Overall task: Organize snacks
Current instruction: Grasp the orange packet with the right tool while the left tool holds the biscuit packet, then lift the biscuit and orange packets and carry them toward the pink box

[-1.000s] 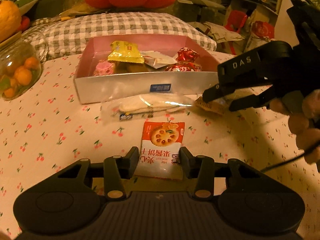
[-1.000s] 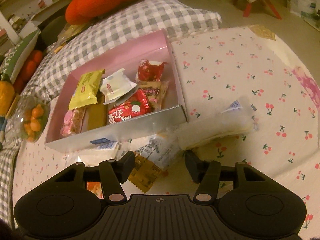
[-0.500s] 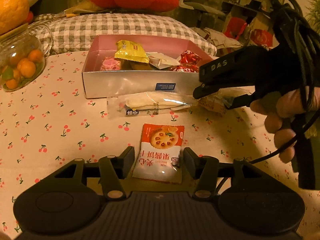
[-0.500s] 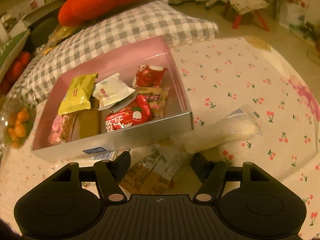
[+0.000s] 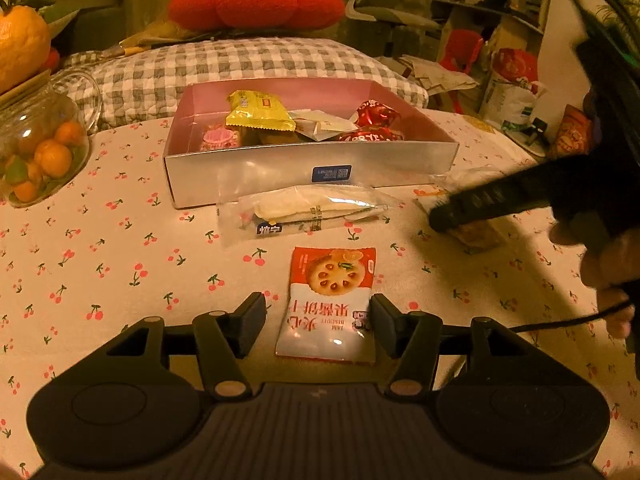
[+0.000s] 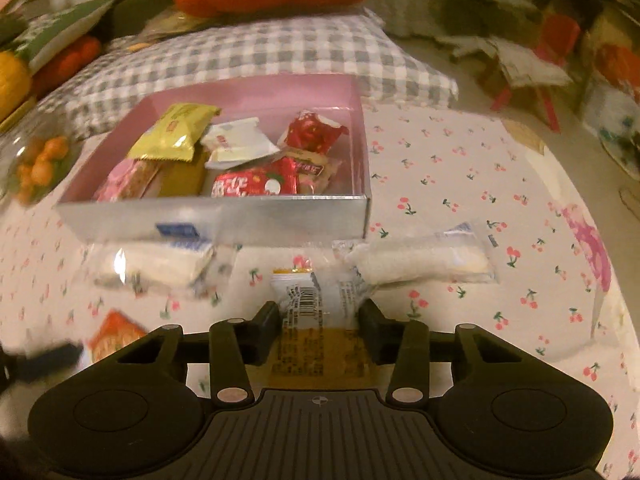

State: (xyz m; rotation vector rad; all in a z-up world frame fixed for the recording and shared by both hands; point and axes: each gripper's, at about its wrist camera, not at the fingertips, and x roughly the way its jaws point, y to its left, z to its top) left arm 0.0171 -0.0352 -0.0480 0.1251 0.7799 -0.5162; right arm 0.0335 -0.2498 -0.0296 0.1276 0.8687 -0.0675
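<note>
Now that the right gripper [image 6: 319, 320] has just closed onto the yellow packet [image 6: 316, 300], boxing it comes next (left gripper [image 5: 318, 322], widening, straddles the biscuit packet [image 5: 330, 300], not gripping).

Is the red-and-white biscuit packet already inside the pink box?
No, the red-and-white biscuit packet lies on the cherry-print tablecloth in front of the pink box, between the left gripper's open fingers.
</note>
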